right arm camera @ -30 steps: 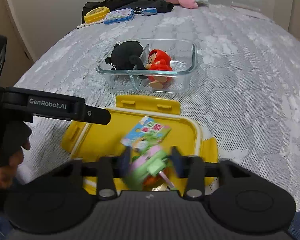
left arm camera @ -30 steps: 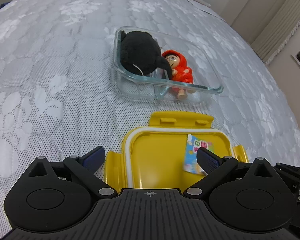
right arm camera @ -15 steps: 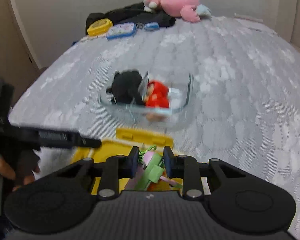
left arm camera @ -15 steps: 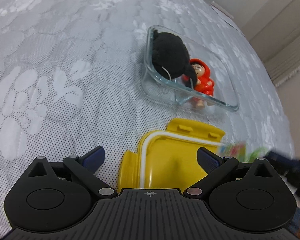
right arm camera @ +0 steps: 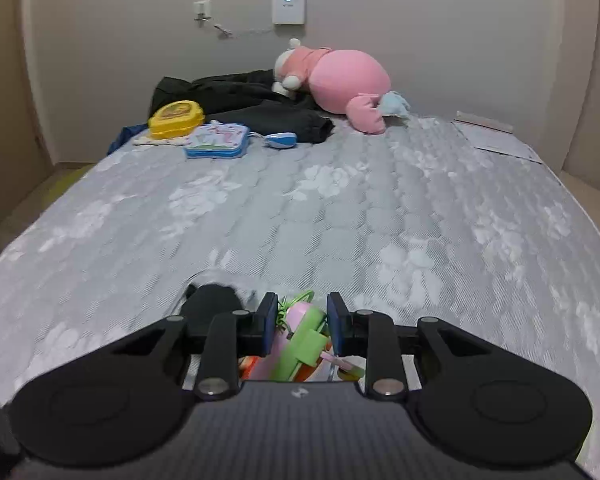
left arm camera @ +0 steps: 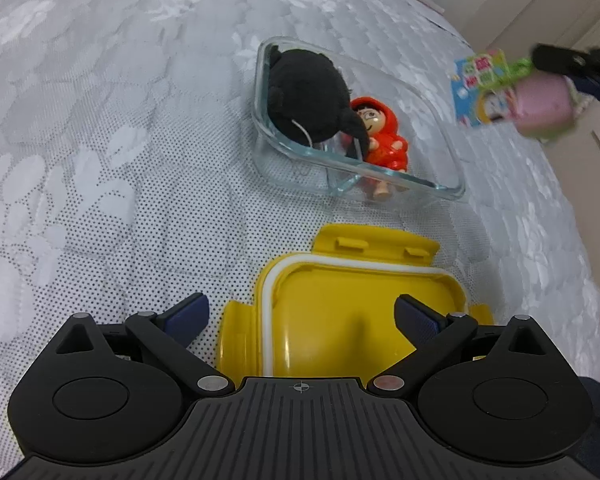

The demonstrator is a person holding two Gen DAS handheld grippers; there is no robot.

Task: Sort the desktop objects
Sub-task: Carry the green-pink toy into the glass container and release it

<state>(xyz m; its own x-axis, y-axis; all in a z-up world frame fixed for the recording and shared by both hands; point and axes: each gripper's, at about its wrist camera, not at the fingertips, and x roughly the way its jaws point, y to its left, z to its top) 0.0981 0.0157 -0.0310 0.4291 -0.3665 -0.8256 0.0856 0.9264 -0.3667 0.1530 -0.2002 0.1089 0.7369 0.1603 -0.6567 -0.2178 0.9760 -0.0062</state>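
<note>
Right tongs [right arm camera: 299, 320] clamp the pink-and-green toy [right arm camera: 300, 340] aloft, apparently bound for the glass dish [left arm camera: 440, 188], while left tongs [left arm camera: 300, 320] gape wide, empty.

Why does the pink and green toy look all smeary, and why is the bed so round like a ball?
In the left wrist view the pink and green toy is smeared by motion blur, while the glass dish stays sharp. In the right wrist view the toy looks clearer. The fisheye lenses bulge the bed in both views.
</note>
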